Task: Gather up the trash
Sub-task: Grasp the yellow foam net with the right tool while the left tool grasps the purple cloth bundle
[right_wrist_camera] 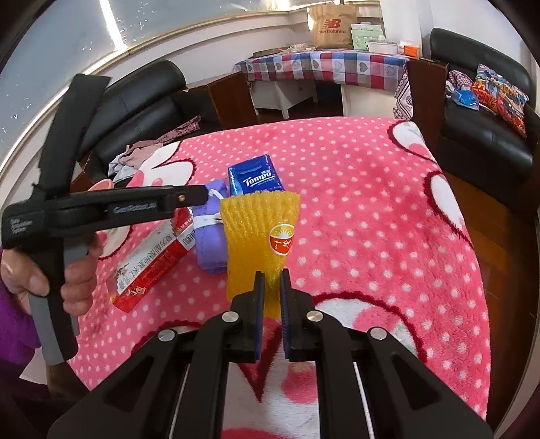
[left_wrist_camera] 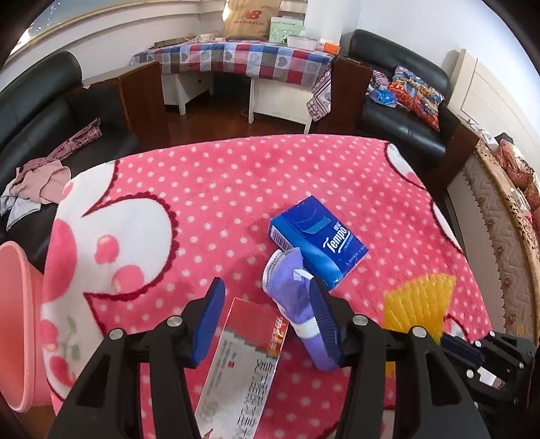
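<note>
Room: white walls (left_wrist_camera: 405, 20); dark wood floor (left_wrist_camera: 219, 125); two black leather armchairs (right_wrist_camera: 486, 135); checked-cloth side table (left_wrist_camera: 236, 57); curved window (right_wrist_camera: 67, 50), daylight.

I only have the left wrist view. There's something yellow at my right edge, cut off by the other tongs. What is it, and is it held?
Observer: It's a yellow foam net sleeve with a round orange sticker. The right tongs are shut on its narrow end.
Operator: Is it lifted, or on the blanket?
Observer: I can't tell; its fanned end overlaps the near edge of the blue Tempo tissue pack.
Operator: And my left tongs, from over there?
Observer: The left tongs reach in from the left, above the red and white box, with their tip at the purple pouch.
Operator: Anything else I'm missing?
Observer: The box's far end, cut off in your view, has a cartoon figure printed on red.
</note>
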`<move>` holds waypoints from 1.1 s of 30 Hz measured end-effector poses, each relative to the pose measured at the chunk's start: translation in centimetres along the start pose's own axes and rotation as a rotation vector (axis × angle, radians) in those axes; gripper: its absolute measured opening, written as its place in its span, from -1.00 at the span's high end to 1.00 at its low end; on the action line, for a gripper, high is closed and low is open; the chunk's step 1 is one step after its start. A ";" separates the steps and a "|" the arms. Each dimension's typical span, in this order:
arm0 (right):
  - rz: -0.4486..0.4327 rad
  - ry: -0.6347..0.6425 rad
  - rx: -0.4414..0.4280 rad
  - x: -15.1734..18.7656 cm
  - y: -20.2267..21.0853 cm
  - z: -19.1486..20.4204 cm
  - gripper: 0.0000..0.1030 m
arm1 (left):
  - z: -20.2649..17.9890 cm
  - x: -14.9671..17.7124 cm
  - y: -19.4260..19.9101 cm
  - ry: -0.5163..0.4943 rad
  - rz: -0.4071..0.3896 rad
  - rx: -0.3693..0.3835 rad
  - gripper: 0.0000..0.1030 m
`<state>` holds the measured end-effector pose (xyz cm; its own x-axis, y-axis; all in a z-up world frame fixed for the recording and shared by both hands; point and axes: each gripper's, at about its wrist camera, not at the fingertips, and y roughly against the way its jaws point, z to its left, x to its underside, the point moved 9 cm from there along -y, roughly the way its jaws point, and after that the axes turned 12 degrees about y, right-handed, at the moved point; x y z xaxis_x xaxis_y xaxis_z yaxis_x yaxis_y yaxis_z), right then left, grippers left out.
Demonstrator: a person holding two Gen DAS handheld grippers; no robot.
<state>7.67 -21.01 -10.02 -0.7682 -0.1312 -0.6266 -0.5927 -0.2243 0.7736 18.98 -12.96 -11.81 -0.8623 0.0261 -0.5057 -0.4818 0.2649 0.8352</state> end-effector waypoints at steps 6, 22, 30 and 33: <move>0.001 -0.001 0.000 0.0 0.0 0.0 0.82 | -0.7 -0.1 -0.8 -0.024 -0.001 0.003 0.23; -0.006 -0.023 0.011 0.3 0.7 -0.5 0.82 | -0.9 1.3 3.2 0.068 -0.001 0.109 0.33; -0.006 -0.012 -0.004 0.6 0.8 0.1 0.82 | -2.1 5.1 2.7 0.110 0.074 0.127 0.32; -0.006 -0.011 -0.002 0.7 0.9 0.1 0.82 | -2.4 5.3 1.6 0.158 0.098 0.132 0.32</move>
<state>6.54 -21.18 -9.73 -0.7670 -0.1194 -0.6304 -0.5969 -0.2273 0.7694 13.24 -14.72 -12.64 -0.9226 -0.0905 -0.3749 -0.3790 0.3928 0.8379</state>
